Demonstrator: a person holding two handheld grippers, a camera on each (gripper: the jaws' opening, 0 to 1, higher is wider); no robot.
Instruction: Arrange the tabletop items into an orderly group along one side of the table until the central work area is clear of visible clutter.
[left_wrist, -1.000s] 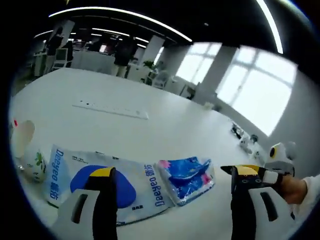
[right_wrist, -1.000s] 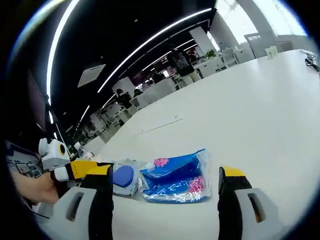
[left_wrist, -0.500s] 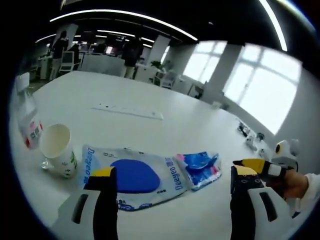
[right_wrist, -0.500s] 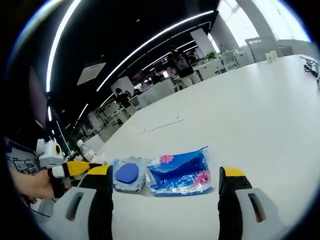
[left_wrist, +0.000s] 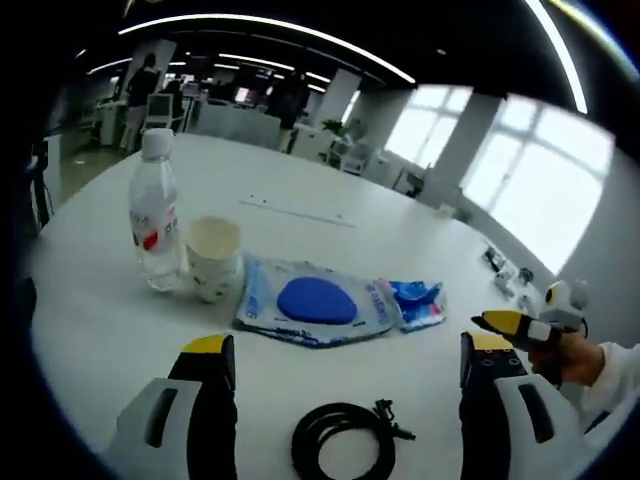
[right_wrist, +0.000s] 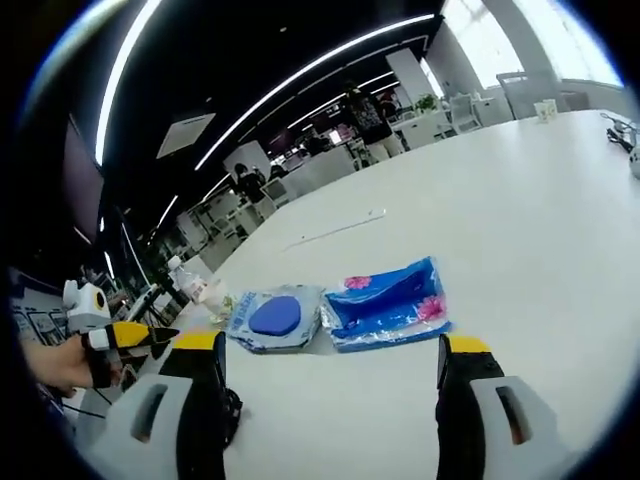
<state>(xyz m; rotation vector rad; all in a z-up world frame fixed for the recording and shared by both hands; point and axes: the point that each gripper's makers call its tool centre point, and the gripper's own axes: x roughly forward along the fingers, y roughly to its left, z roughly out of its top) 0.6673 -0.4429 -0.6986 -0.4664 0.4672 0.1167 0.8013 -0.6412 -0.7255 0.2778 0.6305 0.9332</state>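
Blue-printed packets, the mouse-pad pack (left_wrist: 312, 305) and the smaller pouch (left_wrist: 415, 303), are now seen from farther back than a second ago, so nothing has been gathered yet. Both grippers, left (left_wrist: 340, 362) and right (right_wrist: 330, 360), are held wide and empty. A water bottle (left_wrist: 154, 223), paper cup (left_wrist: 213, 256) and coiled black cable (left_wrist: 342, 441) are shown clearly in the left gripper view, while an open stretch of the white table (right_wrist: 520, 230) is shown in the right gripper view.

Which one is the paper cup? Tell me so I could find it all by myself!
Look at the big white table and find the row of things across it. At one end stands a clear water bottle, and the paper cup is right beside it, next to the flat packet with a blue oval. It is the short, open-topped white one.
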